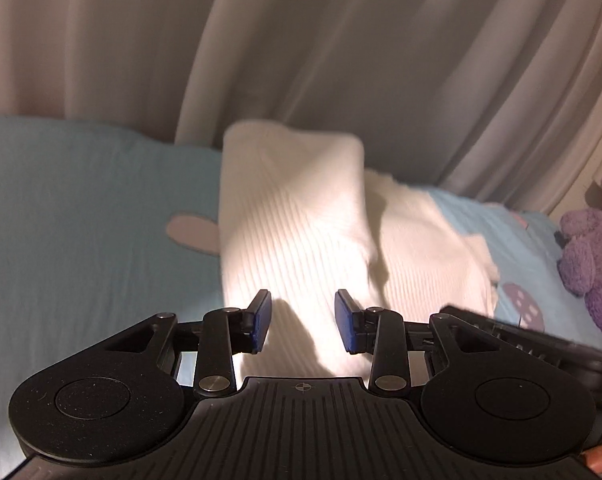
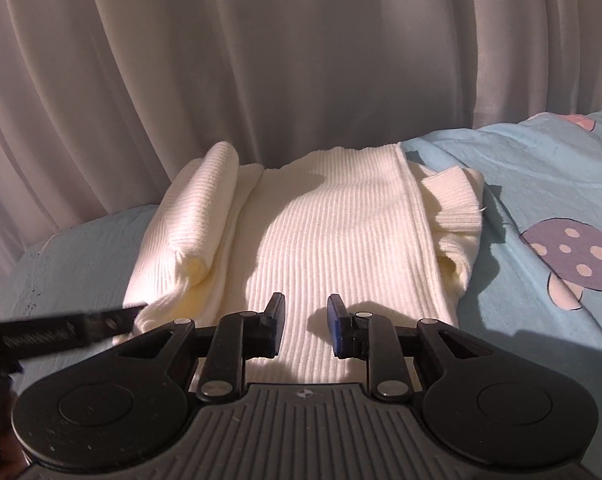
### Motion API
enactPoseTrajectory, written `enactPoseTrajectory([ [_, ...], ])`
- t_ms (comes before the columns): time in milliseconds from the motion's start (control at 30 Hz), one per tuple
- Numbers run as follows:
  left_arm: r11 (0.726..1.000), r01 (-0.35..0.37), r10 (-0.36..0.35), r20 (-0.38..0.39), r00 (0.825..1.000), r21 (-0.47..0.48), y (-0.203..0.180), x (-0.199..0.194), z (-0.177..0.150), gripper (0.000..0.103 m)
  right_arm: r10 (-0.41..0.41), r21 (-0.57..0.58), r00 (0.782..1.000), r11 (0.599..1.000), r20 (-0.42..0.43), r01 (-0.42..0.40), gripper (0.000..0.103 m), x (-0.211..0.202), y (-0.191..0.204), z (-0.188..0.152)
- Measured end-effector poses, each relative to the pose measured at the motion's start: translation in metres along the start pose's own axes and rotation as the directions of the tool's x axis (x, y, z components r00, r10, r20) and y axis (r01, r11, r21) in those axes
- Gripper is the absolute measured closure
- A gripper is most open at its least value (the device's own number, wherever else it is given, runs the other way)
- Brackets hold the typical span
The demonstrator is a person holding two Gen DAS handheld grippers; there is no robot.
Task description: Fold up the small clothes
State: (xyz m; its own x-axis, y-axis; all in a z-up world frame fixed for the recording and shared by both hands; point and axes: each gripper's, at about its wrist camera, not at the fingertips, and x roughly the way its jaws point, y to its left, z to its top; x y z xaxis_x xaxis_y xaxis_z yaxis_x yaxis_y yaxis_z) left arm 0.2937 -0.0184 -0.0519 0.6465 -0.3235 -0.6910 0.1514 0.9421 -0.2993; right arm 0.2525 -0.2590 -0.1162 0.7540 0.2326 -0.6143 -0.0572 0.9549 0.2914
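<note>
- A pale pleated curtain (image 2: 181, 60) closes off the far side; below it a light blue bedsheet (image 2: 541, 184) printed with mushrooms is the working surface, lit by a hard patch of light.
- Far left of the sheet is bare and open, giving the left gripper (image 1: 303, 322) room to swing outward; its jaws stand apart with nothing between them, low over the near edge of the cream ribbed sweater (image 2: 333, 240).
- The sweater lies in the middle of the bed, partly folded; its left sleeve (image 2: 205, 208) is rolled loosely on top and could, I judge, slide off or unroll if the body is lifted quickly.
- The right gripper (image 2: 303, 326) hovers at the near hem, jaws released and empty; the two tools sit near each other, so a crossing move risks a knock.
- The right cuff (image 2: 457, 200) sticks out past the fold line; a pinch catching only one layer would likely drag the fold crooked.
- Far right, a purple plush toy (image 1: 593, 248) sits just beside the sweater's side; less free room there; the curtain limits pushing farther away.
</note>
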Motion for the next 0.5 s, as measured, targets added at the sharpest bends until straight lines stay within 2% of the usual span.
enactPoseTrajectory([
  [33,1.000,0.025,-0.026,-0.043,0.999,-0.005,-0.001,0.009,-0.007,0.066,0.019,-0.002,1.000,1.000,-0.015,-0.019,0.079,0.002,0.001,-0.001],
  [67,0.999,0.045,-0.045,-0.009,0.999,0.017,-0.004,0.010,-0.012,0.063,0.036,0.001,0.999,0.999,-0.030,-0.036,0.075,0.004,0.001,-0.001],
  [133,0.997,0.070,-0.070,0.000,0.998,0.046,-0.004,0.009,-0.015,0.056,0.073,0.016,0.996,0.997,-0.060,-0.072,0.072,0.009,0.001,0.001],
  [233,0.989,0.114,-0.117,-0.028,0.993,-0.091,0.017,0.002,-0.006,0.056,0.135,0.072,0.989,0.989,-0.055,-0.131,0.070,0.015,-0.004,0.018],
  [267,0.986,0.111,-0.115,-0.025,0.993,-0.121,0.022,-0.003,-0.001,0.056,0.158,0.100,0.987,0.983,-0.043,-0.153,0.064,0.017,-0.007,0.026],
  [300,0.987,0.095,-0.096,-0.002,0.995,-0.130,0.026,-0.011,0.003,0.055,0.185,0.134,0.982,0.975,-0.033,-0.179,0.057,0.022,-0.010,0.035],
  [367,0.994,0.026,-0.019,0.069,0.997,-0.106,0.030,-0.024,0.013,0.052,0.249,0.192,0.968,0.952,-0.030,-0.238,0.052,0.036,-0.013,0.054],
  [467,0.994,-0.089,0.095,0.094,0.991,-0.068,0.027,-0.010,0.030,0.052,0.315,0.251,0.948,0.922,-0.047,-0.294,0.052,0.064,-0.012,0.077],
  [500,0.993,-0.095,0.102,0.098,0.990,-0.066,0.027,-0.004,0.034,0.051,0.330,0.261,0.942,0.916,-0.059,-0.304,0.052,0.076,-0.010,0.085],
])
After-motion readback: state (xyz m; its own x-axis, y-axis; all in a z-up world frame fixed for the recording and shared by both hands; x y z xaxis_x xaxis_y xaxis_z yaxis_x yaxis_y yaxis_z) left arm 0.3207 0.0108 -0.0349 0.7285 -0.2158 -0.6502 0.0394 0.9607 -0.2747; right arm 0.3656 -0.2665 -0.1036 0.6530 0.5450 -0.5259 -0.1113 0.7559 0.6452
